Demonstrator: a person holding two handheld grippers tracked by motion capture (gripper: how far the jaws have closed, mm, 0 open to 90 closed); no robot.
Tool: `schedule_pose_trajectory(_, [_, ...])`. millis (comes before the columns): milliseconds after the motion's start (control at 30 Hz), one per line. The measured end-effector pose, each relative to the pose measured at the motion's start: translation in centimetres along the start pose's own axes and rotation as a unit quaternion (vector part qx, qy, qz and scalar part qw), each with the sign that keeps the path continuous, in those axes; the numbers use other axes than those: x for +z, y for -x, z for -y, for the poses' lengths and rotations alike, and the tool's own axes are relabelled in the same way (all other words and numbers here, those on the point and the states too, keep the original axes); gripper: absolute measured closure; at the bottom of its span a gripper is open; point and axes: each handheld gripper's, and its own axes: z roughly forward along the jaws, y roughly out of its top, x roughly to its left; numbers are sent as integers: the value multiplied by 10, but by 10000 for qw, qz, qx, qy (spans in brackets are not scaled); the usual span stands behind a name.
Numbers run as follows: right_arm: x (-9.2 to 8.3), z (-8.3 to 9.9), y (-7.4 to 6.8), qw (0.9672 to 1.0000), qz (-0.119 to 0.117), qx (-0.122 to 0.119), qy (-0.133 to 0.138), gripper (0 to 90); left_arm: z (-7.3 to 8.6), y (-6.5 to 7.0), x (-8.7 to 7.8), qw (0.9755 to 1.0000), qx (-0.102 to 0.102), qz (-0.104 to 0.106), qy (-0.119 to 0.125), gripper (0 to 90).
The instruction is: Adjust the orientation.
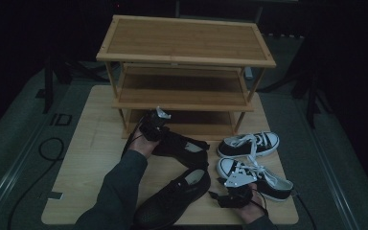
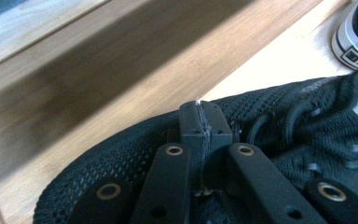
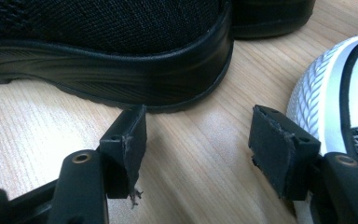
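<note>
Wooden table (image 1: 86, 158): black mesh shoe (image 2: 121, 154) under clenched left claw (image 2: 200, 122); right claw (image 3: 209, 135) released.

The high view is dim with dark surroundings, while both gripper views are brighter, slightly soft and washed-out near bright wood.

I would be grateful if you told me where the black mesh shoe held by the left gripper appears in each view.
High view: black mesh shoe at centre, before the bamboo rack.
Left gripper view: lower half, under the shut jaws.
Right gripper view: I cannot tell it from its mate.
Shared landmark: the white-toed black sneaker.
</note>
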Motion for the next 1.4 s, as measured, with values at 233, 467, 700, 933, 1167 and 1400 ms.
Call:
schedule_pose_trajectory(233, [0,0,0,10000,6,-8,-4,365,7,-6,-8,9995,-135,284,66,711])
schedule_pose_trajectory(467, [0,0,0,10000,7,-8,-3,365,14,-6,-25,9994,-180,240,165,591])
schedule_pose_trajectory(700, [0,0,0,10000,6,-6,-4,365,22,0,-42,9993,-54,330,148,567])
schedule_pose_trajectory(933, [0,0,0,10000,6,-6,-3,365,27,1,-51,9990,-42,418,168,563])
schedule_pose_trajectory(1167, [0,0,0,10000,6,-6,-5,365,28,11,-57,9980,71,594,178,558])
schedule_pose_trajectory(1400, [0,0,0,10000,9,-12,0,366,26,23,-62,9964,147,815,203,552])
